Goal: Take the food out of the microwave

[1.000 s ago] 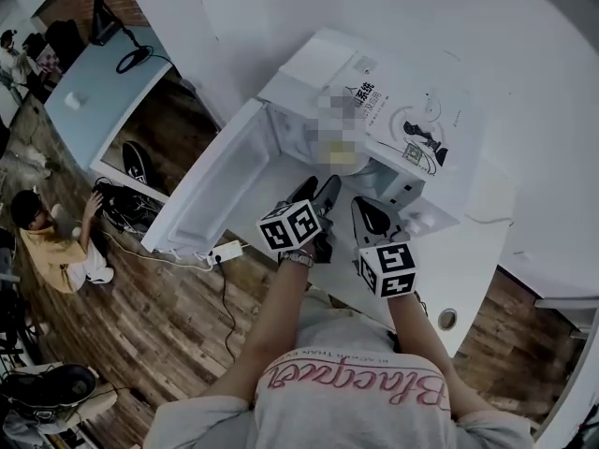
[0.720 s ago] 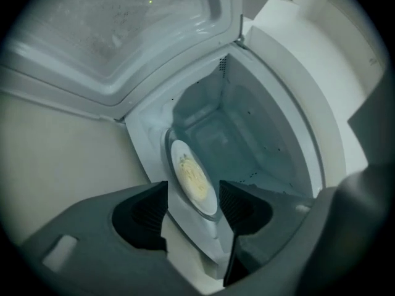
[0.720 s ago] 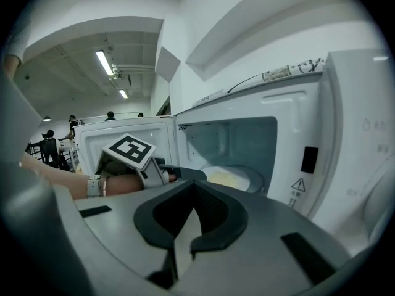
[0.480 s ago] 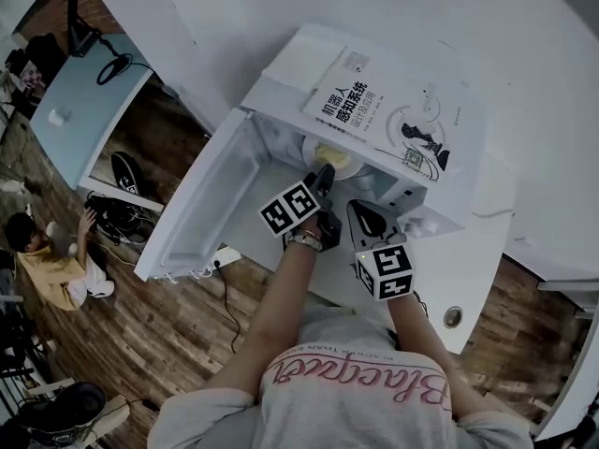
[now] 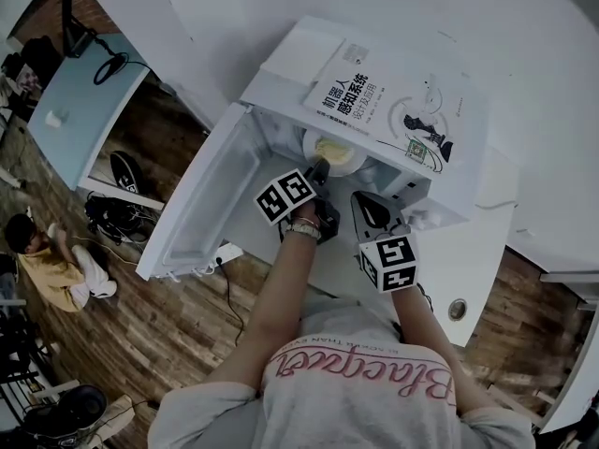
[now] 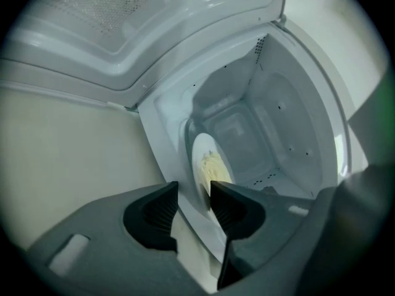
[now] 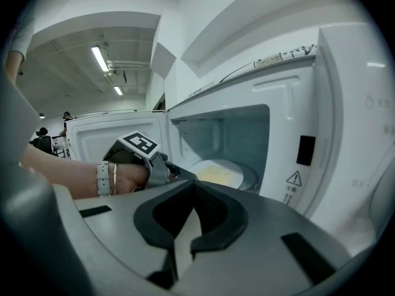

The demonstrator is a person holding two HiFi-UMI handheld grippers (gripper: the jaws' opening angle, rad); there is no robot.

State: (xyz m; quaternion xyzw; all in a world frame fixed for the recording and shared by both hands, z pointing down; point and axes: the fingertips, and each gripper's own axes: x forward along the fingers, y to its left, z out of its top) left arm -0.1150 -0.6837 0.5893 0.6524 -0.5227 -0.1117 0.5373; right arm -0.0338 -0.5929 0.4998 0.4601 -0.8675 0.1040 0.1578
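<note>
L tongs [image 6: 194,191] reaching into open microwave [image 5: 281,75], jaws closing round plate [image 6: 199,150] rim, not yet clamping, food [image 6: 213,166] sitting on plate, R tongs [image 7: 194,187] hovering outside, pinched together, empty

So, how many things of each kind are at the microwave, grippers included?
1 microwave
1 plate of food
1 book
2 grippers: left gripper, whose jaws have just been closing round the plate rim; right gripper
Total: 5
</note>
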